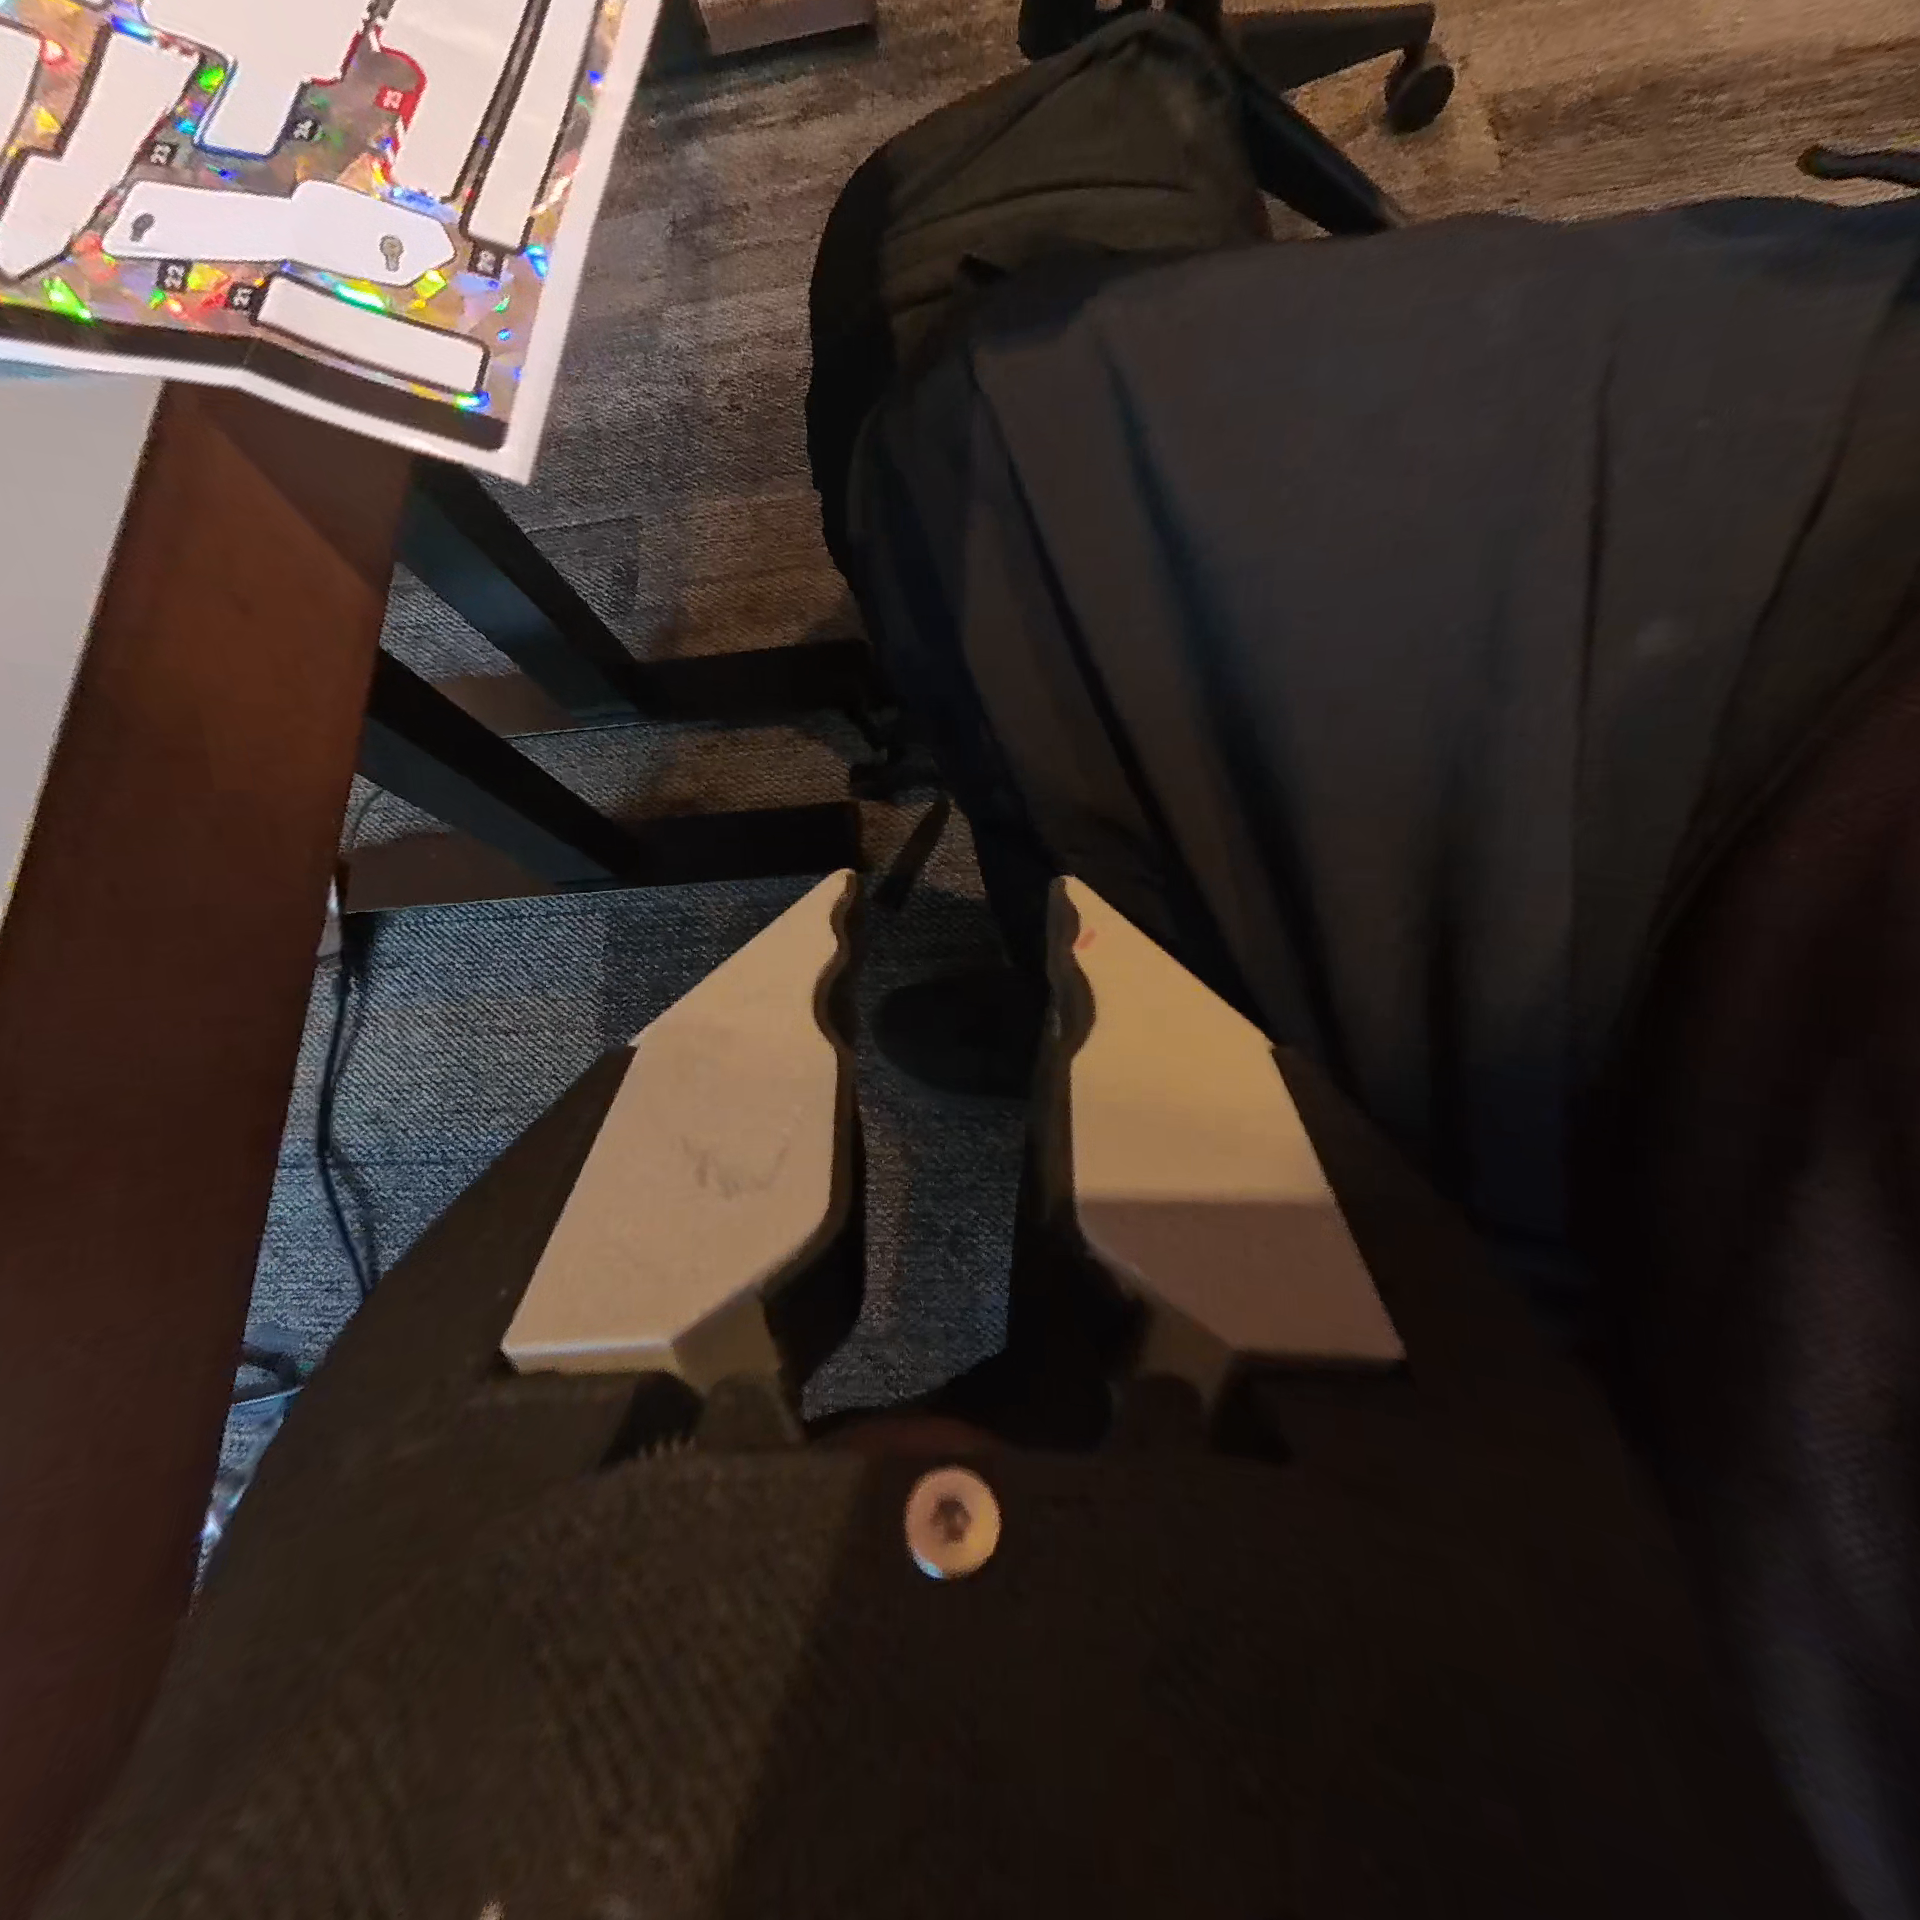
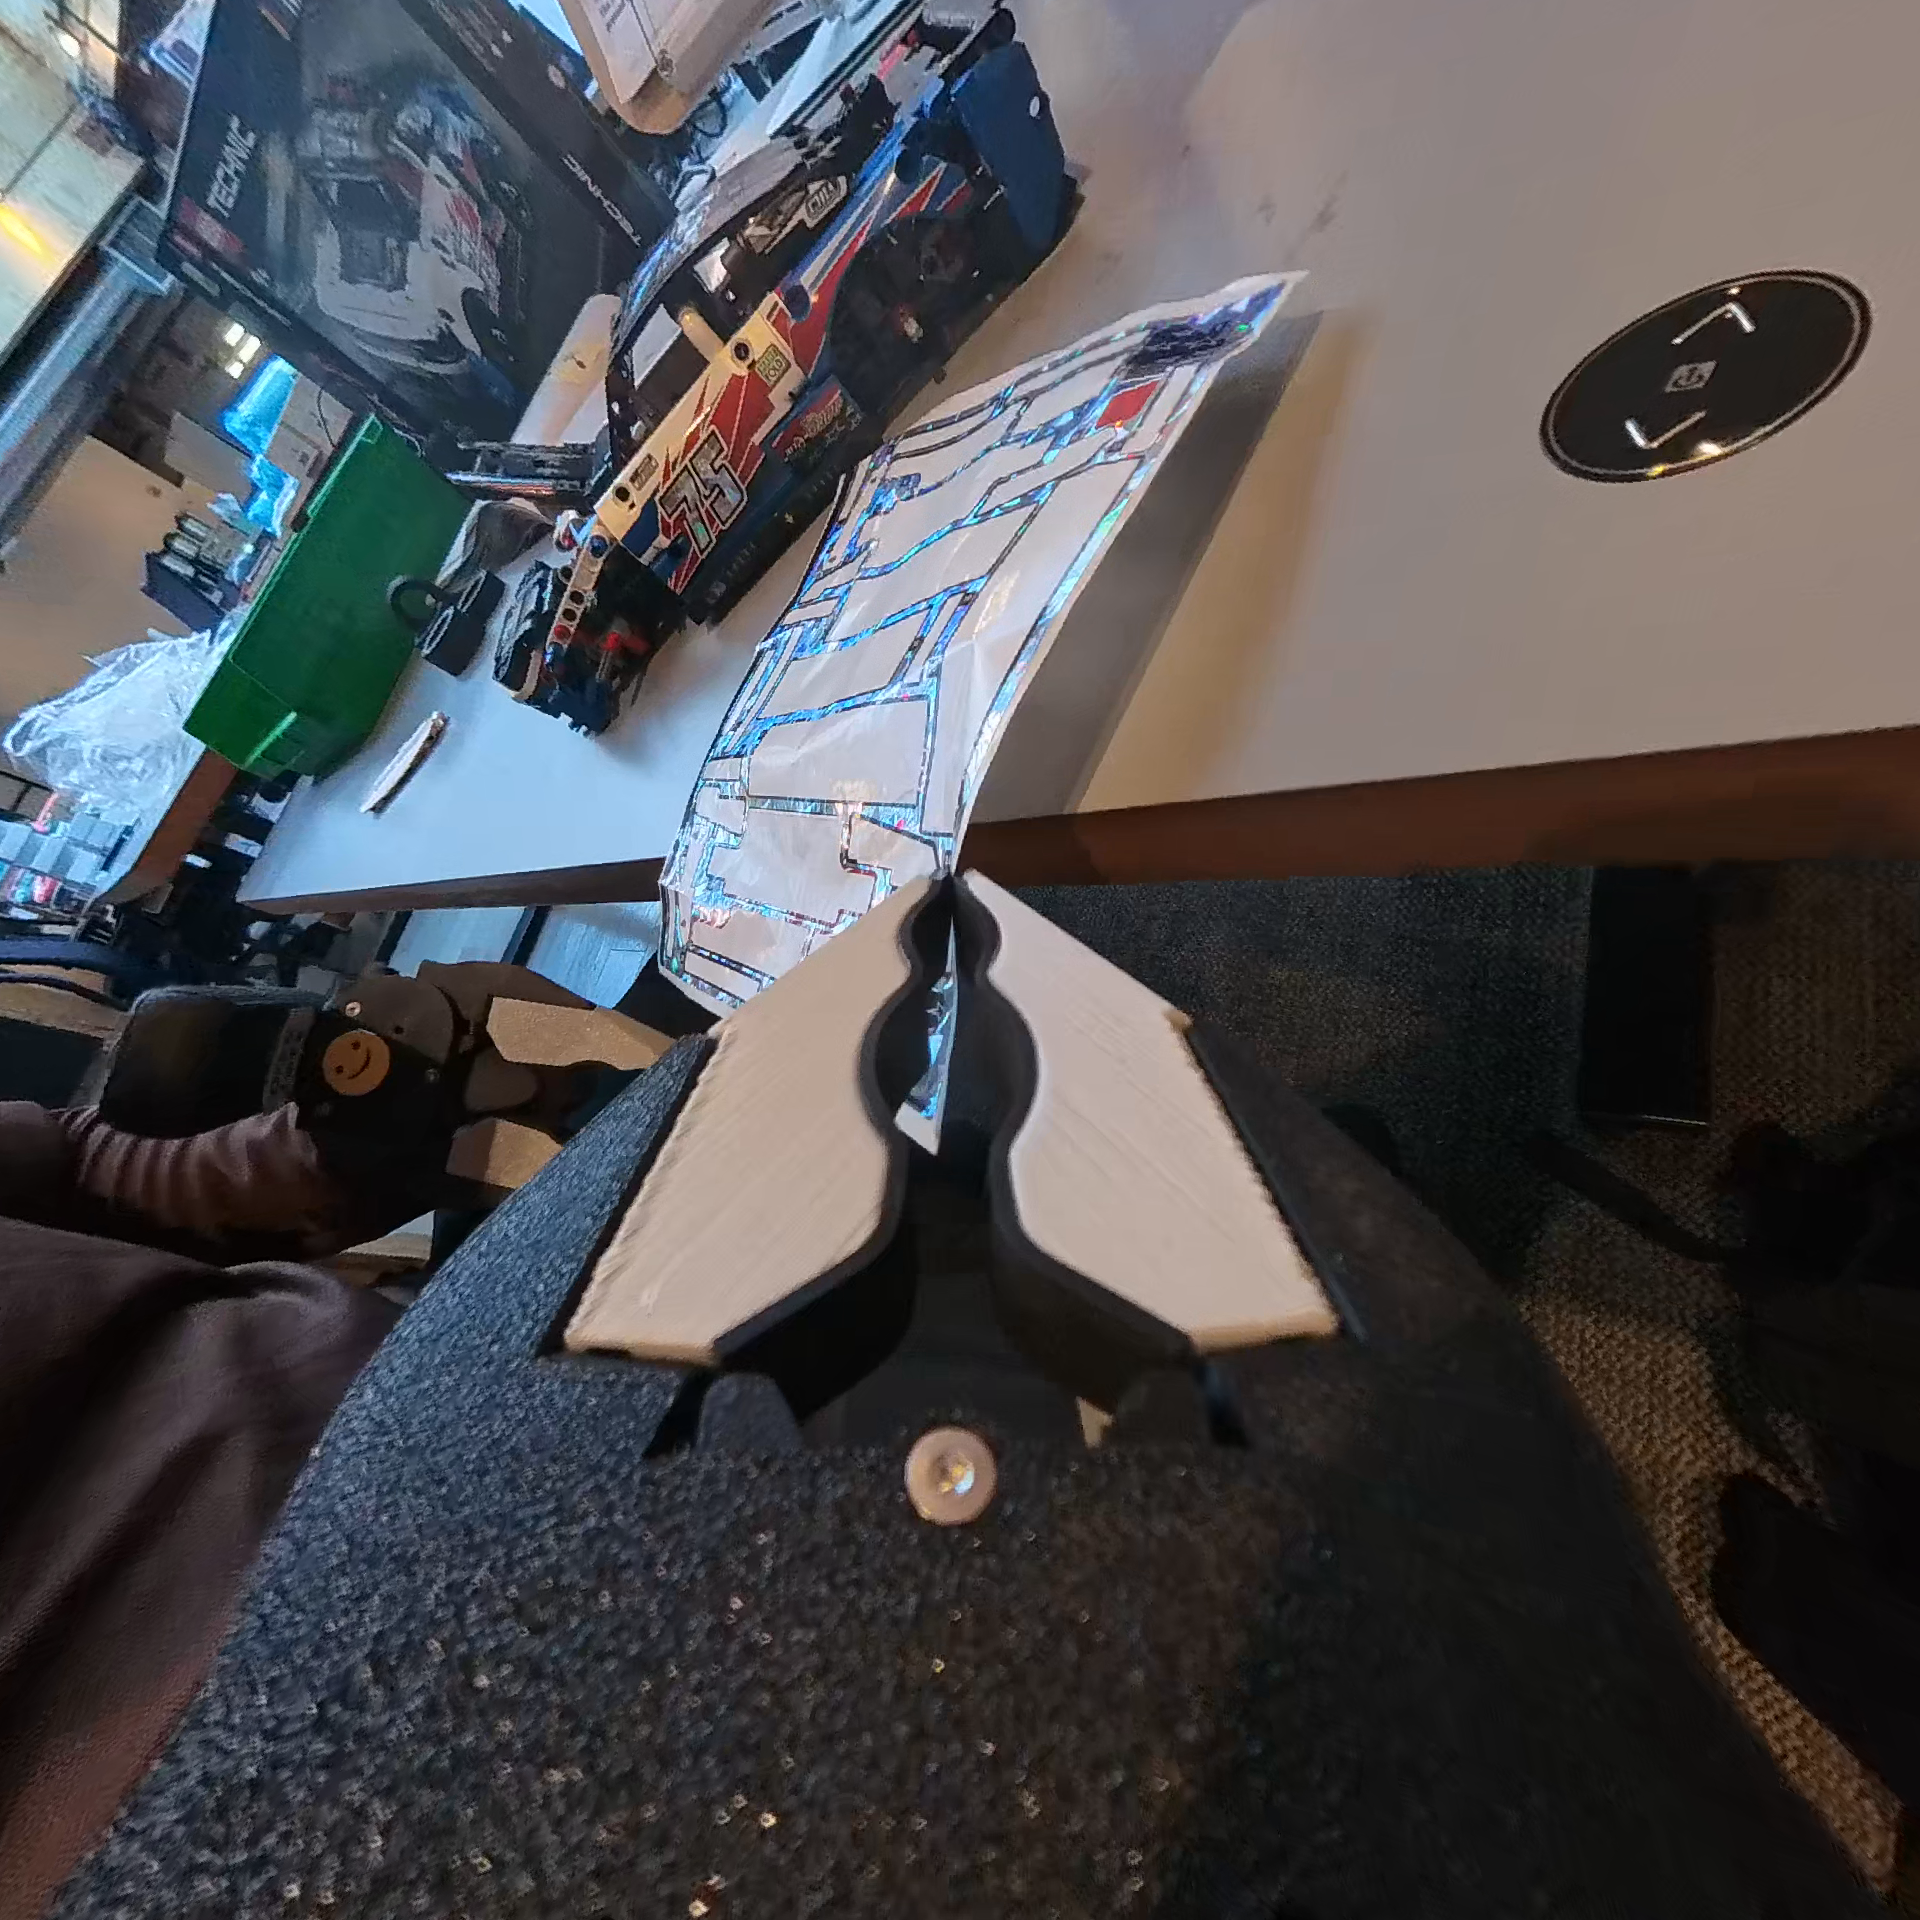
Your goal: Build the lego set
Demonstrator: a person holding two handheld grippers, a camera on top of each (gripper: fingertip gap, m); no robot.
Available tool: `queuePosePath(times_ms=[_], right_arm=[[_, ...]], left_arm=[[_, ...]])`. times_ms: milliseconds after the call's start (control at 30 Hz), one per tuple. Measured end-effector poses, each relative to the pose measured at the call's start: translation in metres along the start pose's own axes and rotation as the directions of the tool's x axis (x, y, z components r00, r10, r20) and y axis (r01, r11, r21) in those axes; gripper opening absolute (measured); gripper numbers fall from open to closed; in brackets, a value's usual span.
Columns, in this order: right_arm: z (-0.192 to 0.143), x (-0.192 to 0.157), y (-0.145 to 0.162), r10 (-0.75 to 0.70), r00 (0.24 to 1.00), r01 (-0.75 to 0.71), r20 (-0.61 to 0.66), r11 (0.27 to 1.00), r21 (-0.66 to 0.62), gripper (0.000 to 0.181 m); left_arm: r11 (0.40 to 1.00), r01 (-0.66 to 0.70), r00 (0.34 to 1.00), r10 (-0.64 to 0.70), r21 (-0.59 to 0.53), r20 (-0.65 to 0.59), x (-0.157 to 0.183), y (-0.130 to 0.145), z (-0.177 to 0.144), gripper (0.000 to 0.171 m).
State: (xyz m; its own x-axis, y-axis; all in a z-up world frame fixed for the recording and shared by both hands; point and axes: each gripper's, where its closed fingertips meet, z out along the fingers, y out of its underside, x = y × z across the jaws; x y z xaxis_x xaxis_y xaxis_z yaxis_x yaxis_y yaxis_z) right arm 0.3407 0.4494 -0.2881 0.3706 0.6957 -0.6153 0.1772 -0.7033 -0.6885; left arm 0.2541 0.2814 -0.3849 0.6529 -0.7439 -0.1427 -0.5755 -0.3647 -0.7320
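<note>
My right gripper [image 2: 951, 883] is shut on the near corner of a holographic sticker sheet [image 2: 914, 623], which curls up off the white table [image 2: 1455, 582] and hangs past its front edge. A partly built lego race car [image 2: 790, 416] in white, red and blue stands on the table behind the sheet. The same sheet shows in the left wrist view [image 1: 301, 208], overhanging the table corner. My left gripper [image 1: 951, 904] is below table level beside the person's dark-clothed leg [image 1: 1403, 675], its jaws apart with nothing between them.
The lego set's black box [image 2: 384, 197] stands at the back left. A green bin [image 2: 322, 613] and clear plastic bags [image 2: 104, 717] lie on the far table end. A round black inlay [image 2: 1704, 374] sits in the tabletop. A black backpack [image 1: 1039, 208] and table frame bars [image 1: 540, 748] are on the carpet. My hands' fingertips stand some 20 cm from each other. About 20 cm separates my right fingertips from the partly built lego race car [image 2: 790, 416].
</note>
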Motion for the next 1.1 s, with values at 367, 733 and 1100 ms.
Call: queuePosePath(times_ms=[367,733,1100], right_arm=[[0.001,-0.014,0.012,0.012,0.998,-0.009,0.068,0.999,-0.05,0.0],[0.004,-0.031,0.031,0.021,0.992,-0.004,0.126,0.992,-0.129,0.0],[0.009,-0.042,0.04,-0.011,0.991,0.033,0.137,0.986,-0.164,0.0]], left_arm=[[0.996,0.082,0.997,-0.082,0.029,-0.011,-0.005,-0.002,-0.003,0.038],[0.843,0.494,0.861,-0.439,0.212,-0.257,-0.025,-0.035,-0.023,0.044],[0.8,0.537,0.828,-0.439,0.267,-0.348,-0.017,-0.053,-0.04,0.04]])
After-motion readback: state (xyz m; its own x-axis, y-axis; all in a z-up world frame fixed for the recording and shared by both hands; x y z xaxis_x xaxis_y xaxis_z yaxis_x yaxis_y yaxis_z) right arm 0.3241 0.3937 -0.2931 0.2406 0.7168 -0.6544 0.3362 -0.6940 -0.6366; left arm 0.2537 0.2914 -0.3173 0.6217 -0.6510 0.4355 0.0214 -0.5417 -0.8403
